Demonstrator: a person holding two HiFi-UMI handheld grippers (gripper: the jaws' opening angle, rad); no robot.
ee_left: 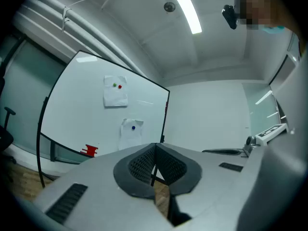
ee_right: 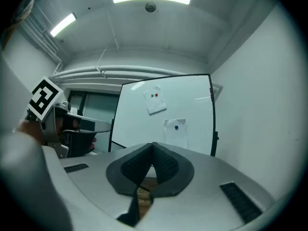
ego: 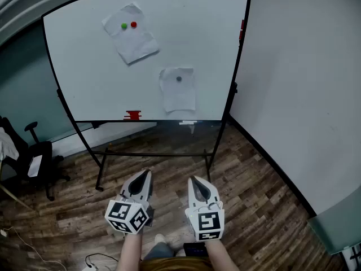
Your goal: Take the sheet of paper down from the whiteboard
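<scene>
A whiteboard [ego: 84,49] on a wheeled stand faces me. Two crumpled paper sheets hang on it. The upper sheet [ego: 131,34] is pinned by a green magnet [ego: 124,26] and a red magnet [ego: 133,24]. The lower sheet [ego: 178,89] is held by one dark magnet [ego: 179,78]. My left gripper [ego: 145,176] and right gripper [ego: 194,181] hover side by side low in the head view, well short of the board, both shut and empty. The upper sheet [ee_left: 115,91] [ee_right: 156,101] and the lower sheet [ee_left: 131,133] [ee_right: 175,131] show far beyond the jaws in both gripper views.
A red eraser [ego: 133,115] rests on the board's tray. The stand's legs and crossbar [ego: 152,154] spread over the wood floor. A black office chair [ego: 34,162] stands at left, a white wall [ego: 304,83] at right. Cables [ego: 34,247] lie on the floor near my feet.
</scene>
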